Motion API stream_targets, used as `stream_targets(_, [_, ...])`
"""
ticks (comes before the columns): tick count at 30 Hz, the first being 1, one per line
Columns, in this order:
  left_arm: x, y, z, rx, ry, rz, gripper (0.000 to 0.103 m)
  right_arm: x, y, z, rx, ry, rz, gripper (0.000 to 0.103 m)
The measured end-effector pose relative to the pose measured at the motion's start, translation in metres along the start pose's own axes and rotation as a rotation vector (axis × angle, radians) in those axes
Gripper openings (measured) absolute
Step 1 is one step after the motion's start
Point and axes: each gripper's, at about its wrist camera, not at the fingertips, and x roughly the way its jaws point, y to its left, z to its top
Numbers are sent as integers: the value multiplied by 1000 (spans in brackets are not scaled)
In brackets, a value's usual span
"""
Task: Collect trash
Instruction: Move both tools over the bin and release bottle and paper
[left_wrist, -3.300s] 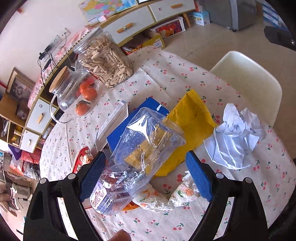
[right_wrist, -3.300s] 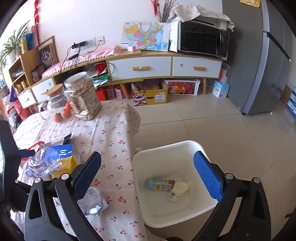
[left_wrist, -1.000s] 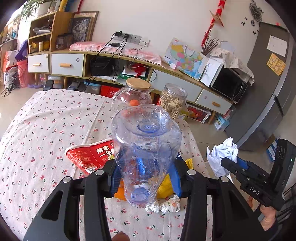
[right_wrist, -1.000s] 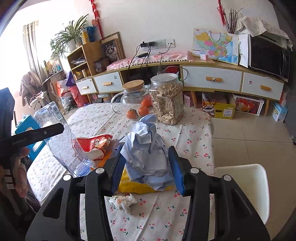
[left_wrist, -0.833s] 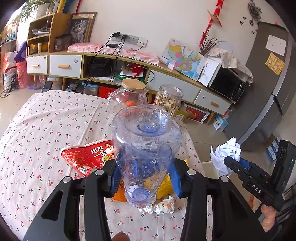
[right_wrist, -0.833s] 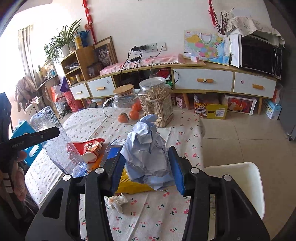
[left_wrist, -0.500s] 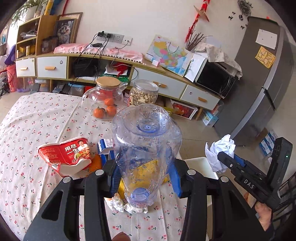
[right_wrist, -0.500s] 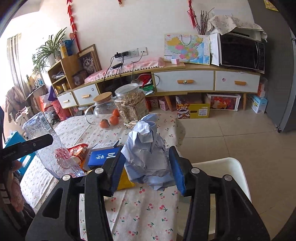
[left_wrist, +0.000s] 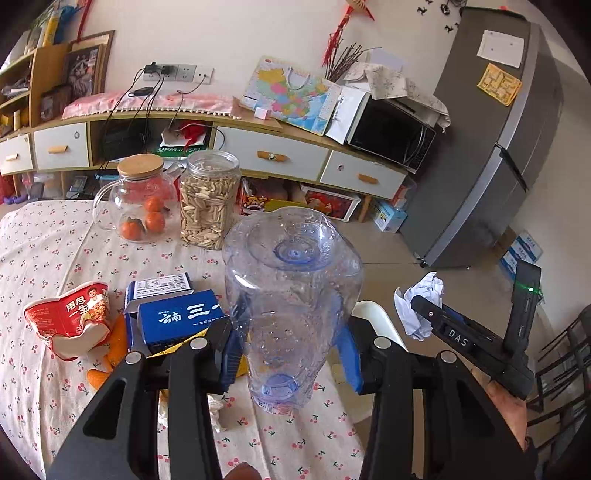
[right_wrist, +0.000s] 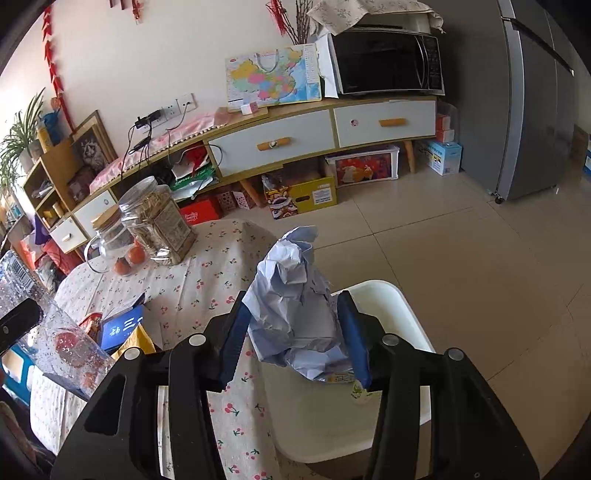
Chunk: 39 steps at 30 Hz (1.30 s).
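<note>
Left wrist: one bottle (left_wrist: 291, 295), three oranges (left_wrist: 144, 221).

Clear bottle (left_wrist: 291, 306) hides the left gripper's inner pads and blocks part of the white bin (left_wrist: 373, 317) behind it. Crumpled paper (right_wrist: 295, 306) covers most of the bin's (right_wrist: 399, 306) contents; only a scrap of printed carton shows below it, unreadable. Right wrist view cuts the bottle (right_wrist: 48, 332) off at its left edge. Yellow packet (left_wrist: 177, 347) mostly buried under the blue box (left_wrist: 177, 317).

Bright daylight from the left, sharp focus, heavy fisheye bending, dark corners.
</note>
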Motion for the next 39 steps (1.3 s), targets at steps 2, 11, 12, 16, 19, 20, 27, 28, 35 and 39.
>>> stream_targets(2, [5, -11, 1, 11, 4, -18, 44, 1, -8, -1, 22, 8, -27, 46])
stream_targets(11, [29, -56, 7, 54, 26, -79, 44, 4, -50, 0, 165, 42, -108, 62])
stream_targets(12, [32, -61, 9, 56, 30, -86, 44, 4, -50, 0, 165, 42, -108, 69])
stream_targets(16, [42, -82, 13, 76, 34, -107, 44, -10, -66, 4, 211, -14, -173, 80])
stream_targets(19, [49, -98, 14, 94, 38, -123, 44, -19, -80, 5, 253, -40, -202, 85])
stream_targets(20, [52, -103, 14, 100, 41, -127, 44, -21, -85, 6, 269, -46, -211, 85])
stream_targets(27, [75, -129, 14, 111, 68, -146, 44, -40, -115, 6, 318, -95, -305, 91])
stream_targets(28, [79, -132, 15, 110, 73, -149, 44, -42, -120, 6, 325, -100, -314, 91])
stream_targets(35, [112, -158, 13, 129, 116, -155, 44, -53, -144, 3, 378, -120, -373, 92])
stream_targets(39, [129, -168, 9, 150, 146, -148, 53, -52, -148, 2, 368, -106, -420, 92])
